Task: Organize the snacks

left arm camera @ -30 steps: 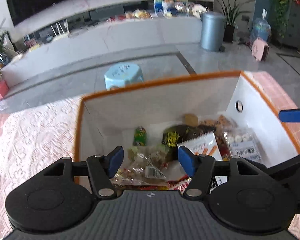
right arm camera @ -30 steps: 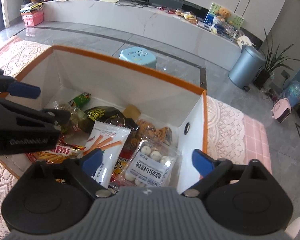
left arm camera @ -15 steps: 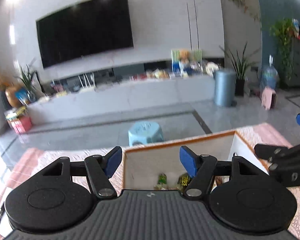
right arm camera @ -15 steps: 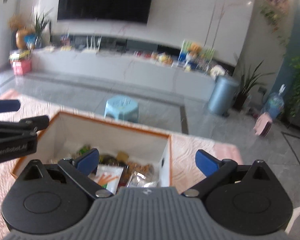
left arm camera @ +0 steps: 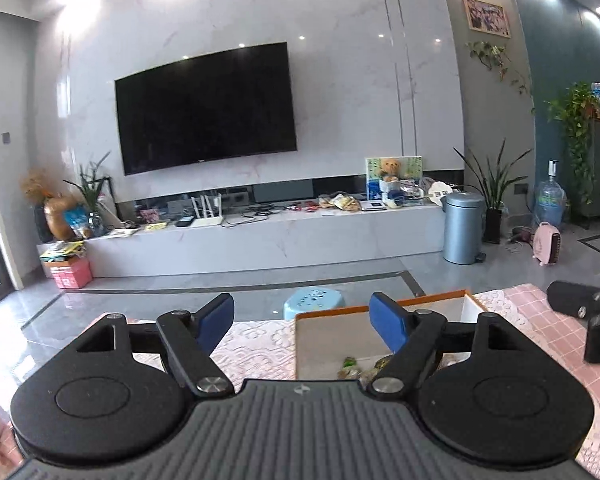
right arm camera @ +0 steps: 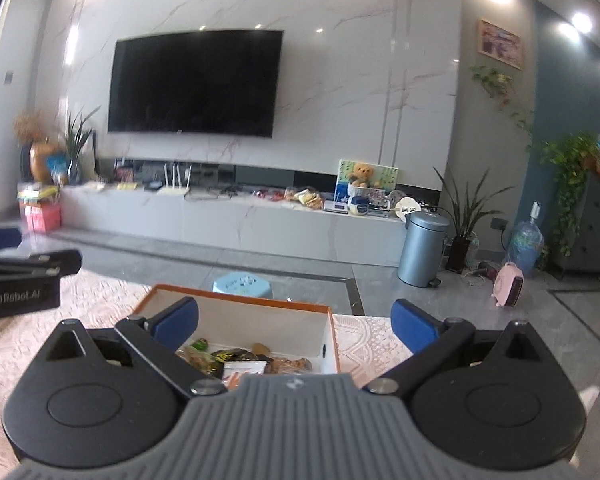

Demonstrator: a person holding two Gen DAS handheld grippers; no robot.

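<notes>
both tools (left arm camera: 302,318) (right arm camera: 294,322) open over snack box (right arm camera: 328,344).

1. Left wrist view: looks forward along the left gripper (left arm camera: 302,316), nearly level, over the pink-clothed surface (left arm camera: 260,344) toward the television (left arm camera: 206,108).
2. Right wrist view: sits to the right, facing the same wall; the snack box (right arm camera: 256,316) lies close below.
3. Shared: box, blue stool (right arm camera: 242,284), bin (right arm camera: 422,248), television wall; each view catches the other gripper at its edge.
</notes>
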